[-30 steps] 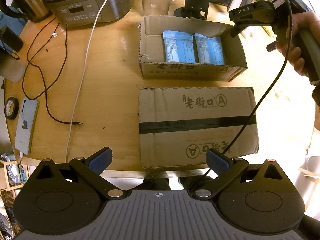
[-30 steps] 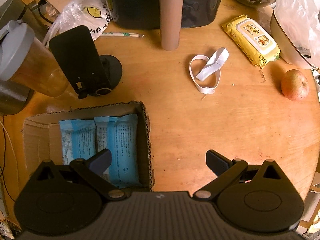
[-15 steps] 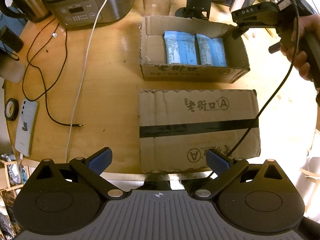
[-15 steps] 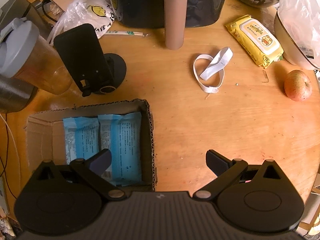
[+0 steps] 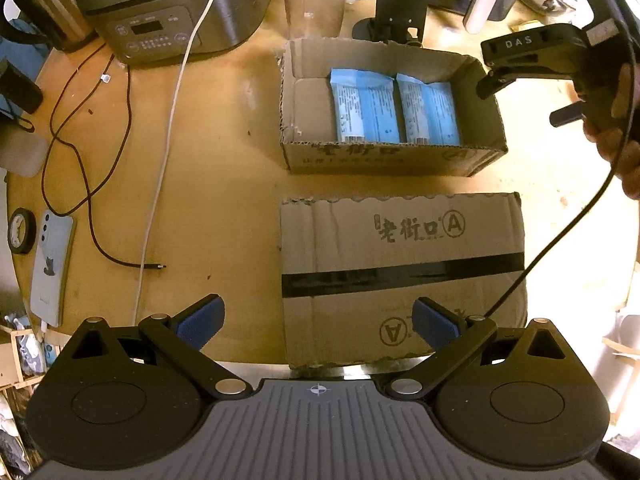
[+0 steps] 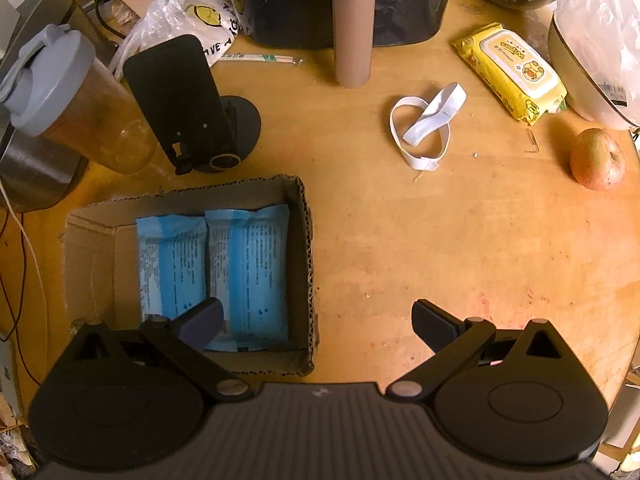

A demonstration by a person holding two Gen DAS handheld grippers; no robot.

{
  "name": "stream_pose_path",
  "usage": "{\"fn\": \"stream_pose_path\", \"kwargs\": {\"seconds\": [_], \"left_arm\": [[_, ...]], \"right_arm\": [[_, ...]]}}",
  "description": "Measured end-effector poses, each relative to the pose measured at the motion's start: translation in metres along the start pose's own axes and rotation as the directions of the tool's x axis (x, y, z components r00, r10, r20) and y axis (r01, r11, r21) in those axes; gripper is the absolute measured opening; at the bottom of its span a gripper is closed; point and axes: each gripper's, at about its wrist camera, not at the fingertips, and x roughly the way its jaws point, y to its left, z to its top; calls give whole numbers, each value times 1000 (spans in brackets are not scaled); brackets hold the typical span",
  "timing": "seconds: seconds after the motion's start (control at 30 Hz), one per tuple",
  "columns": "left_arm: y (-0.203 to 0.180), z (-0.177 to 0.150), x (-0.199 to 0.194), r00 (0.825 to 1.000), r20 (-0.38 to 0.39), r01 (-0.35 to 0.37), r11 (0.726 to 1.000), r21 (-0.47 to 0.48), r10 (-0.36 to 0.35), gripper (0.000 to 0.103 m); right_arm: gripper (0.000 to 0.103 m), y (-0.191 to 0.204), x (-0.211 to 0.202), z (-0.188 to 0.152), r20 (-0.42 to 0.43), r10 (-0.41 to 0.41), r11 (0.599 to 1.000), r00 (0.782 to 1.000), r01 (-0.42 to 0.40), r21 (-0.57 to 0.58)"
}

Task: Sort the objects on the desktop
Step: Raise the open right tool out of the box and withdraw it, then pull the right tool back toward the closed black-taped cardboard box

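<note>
Both the left gripper (image 5: 318,322) and the right gripper (image 6: 316,320) are held wide open, empty. Two blue packets (image 6: 212,268) are seen in the open carton (image 6: 306,264), lower left of the right wrist view.

The left wrist camera looked down from the table's near edge; the right sat farther right. Both shared the open cardboard box (image 5: 384,160) (image 6: 306,240).

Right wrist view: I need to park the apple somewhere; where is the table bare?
Bare wood lies right of the open box, below the white elastic band and left of the apple. The far edge is crowded: phone stand, metal cylinder, wipes pack.
</note>
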Motion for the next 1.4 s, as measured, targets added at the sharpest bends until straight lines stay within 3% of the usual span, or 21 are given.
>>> {"fn": "stream_pose_path", "kwargs": {"seconds": [1.4], "left_arm": [[3,15,5,1000,11,-3,1000,11,2,103]], "right_arm": [[103,-1,-41,-84,34,65,997,997,-63,-53]]}}
